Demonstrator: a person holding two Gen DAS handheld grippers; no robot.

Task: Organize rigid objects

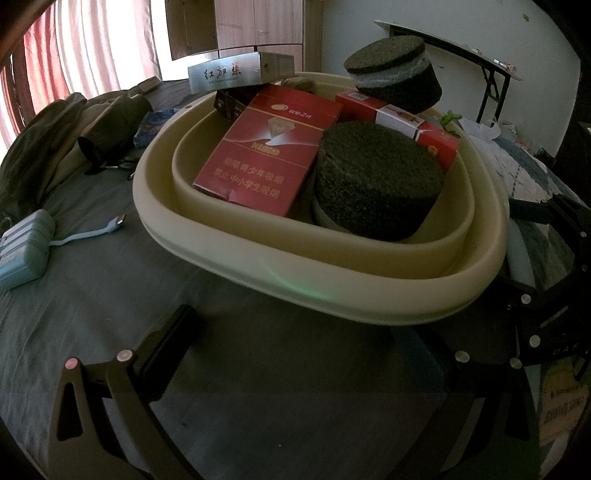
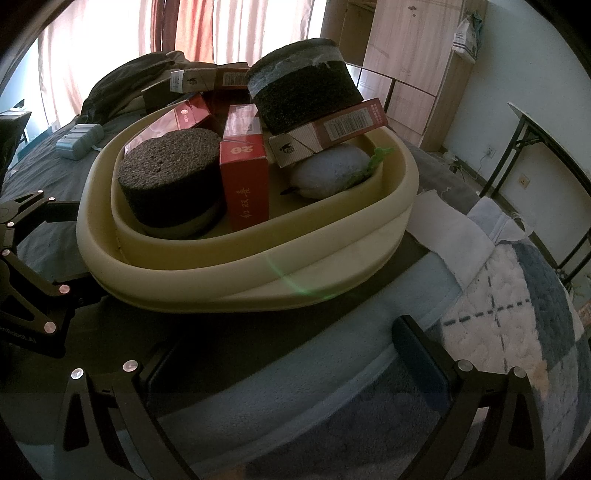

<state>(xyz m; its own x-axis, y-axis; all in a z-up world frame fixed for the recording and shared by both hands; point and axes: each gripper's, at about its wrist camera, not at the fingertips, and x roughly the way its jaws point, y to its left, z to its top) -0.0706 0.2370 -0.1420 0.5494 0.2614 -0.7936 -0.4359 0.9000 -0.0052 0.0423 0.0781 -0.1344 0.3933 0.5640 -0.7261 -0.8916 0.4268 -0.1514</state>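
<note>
A: Bed under everything, grey sheet (image 1: 110,266), curtains (image 2: 184,26) behind. What worries you?

B: That cream basin (image 1: 332,291) is piled high and sits on soft bedding. My left hand-held gripper (image 1: 295,354) and right hand-held gripper (image 2: 280,354) both stand wide open, holding nothing, just short of its near rim. If I nudge or lift the rim unevenly, I think the stack goes.

A: Which part?

B: Top foam puck (image 2: 306,96). It rests on a tilted carton (image 2: 332,133) that leans on the far rim over a pale lump (image 2: 332,173). The silver box (image 1: 232,74) perched at the back edge could slide off too. The low puck (image 1: 376,184) looks steady.

A: Any writing?

B: The big red pack (image 1: 266,147) says "DIAMOND", with Chinese warning lines beneath. The silver box carries three Chinese characters. The upright red pack (image 2: 243,177) shows "20" upside down and more characters. Barcodes on the carton; nothing else I can read.
</note>
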